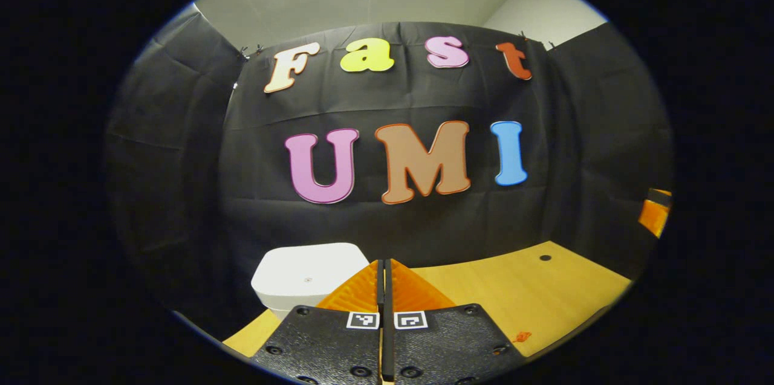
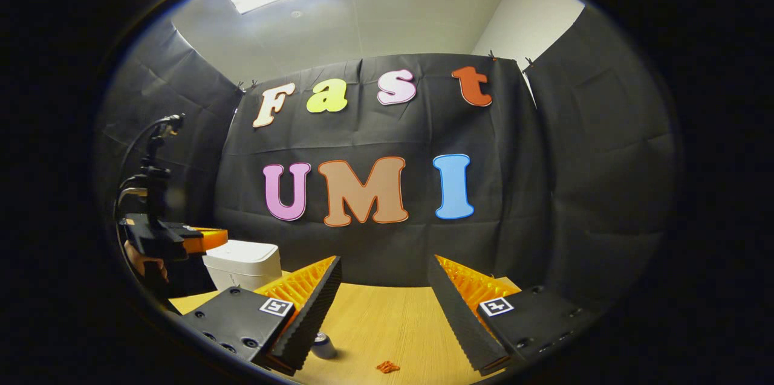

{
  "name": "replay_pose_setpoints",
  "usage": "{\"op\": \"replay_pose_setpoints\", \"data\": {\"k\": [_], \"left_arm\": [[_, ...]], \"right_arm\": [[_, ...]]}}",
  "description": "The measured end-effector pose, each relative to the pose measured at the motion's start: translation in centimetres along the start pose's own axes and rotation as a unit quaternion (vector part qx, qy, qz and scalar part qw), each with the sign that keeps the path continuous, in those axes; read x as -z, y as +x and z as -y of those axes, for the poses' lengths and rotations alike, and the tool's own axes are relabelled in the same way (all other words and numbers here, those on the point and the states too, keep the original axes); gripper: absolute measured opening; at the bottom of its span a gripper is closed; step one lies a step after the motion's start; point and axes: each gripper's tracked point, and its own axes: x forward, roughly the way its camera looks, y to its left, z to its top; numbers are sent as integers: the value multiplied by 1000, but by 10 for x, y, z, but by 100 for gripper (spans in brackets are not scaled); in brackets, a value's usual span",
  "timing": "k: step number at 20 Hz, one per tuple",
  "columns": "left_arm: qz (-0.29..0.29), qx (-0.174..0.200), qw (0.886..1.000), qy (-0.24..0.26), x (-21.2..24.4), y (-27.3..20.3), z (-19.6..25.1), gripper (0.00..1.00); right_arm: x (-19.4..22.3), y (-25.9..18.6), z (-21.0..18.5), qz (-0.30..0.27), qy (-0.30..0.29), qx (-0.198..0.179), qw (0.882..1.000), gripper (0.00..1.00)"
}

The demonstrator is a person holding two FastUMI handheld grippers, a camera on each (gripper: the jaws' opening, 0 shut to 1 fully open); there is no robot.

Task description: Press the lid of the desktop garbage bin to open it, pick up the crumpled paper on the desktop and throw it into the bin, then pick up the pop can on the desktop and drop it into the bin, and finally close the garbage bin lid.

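Closest to my left camera, the left hand-held gripper [image 1: 384, 288] is clenched with its two fingers pressed flat together and nothing between them, pointing just to the right of the white garbage bin [image 1: 308, 279]. That bin stands at the back of the wooden surface [image 1: 514, 294] against the booth wall, and its lid looks flat and down, so I judge the first step, pressing it open, is not yet done. In the right gripper view my right hand-held gripper [image 2: 384, 288] is released, fingers spread wide and holding nothing, aimed over bare surface well to the right of the bin [image 2: 242, 261]; the left hand-held gripper appears there too, hovering just beside the bin's left edge with a hand under it. The pop can [image 2: 323, 346] sits on the surface nearer to me than the bin, partly hidden behind my right gripper's left finger, so I see only its top end. A small orange scrap [image 2: 387, 366] lies to the right of the can; it may be the crumpled paper, but it is too small for me to tell. By my reading everything remains: open the lid, paper in, can in, lid closed. Count: one bin, one can, one orange scrap, two grippers.
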Motion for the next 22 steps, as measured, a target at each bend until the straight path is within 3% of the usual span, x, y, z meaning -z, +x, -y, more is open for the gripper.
{"op": "replay_pose_setpoints", "data": {"k": [7,12,14,18,20,22], "left_arm": [[-65,-42,997,-14,44,61,-66,0],[-98,-49,994,-31,72,90,-82,0],[-138,-53,988,-41,94,91,-85,0],[-92,-42,987,-127,85,96,-86,0],[-74,-34,989,-121,77,96,-86,0],[-55,-51,992,-100,68,91,-94,0]], "right_arm": [[11,-7,4,-17,1,20,1000,96],[19,-11,-1,-29,-12,24,999,96],[20,-13,-2,-32,-16,25,999,96],[28,-7,-9,-41,-8,23,999,96],[26,-4,-18,-40,-8,6,999,96],[26,-1,-19,-37,-12,0,999,96]]}}
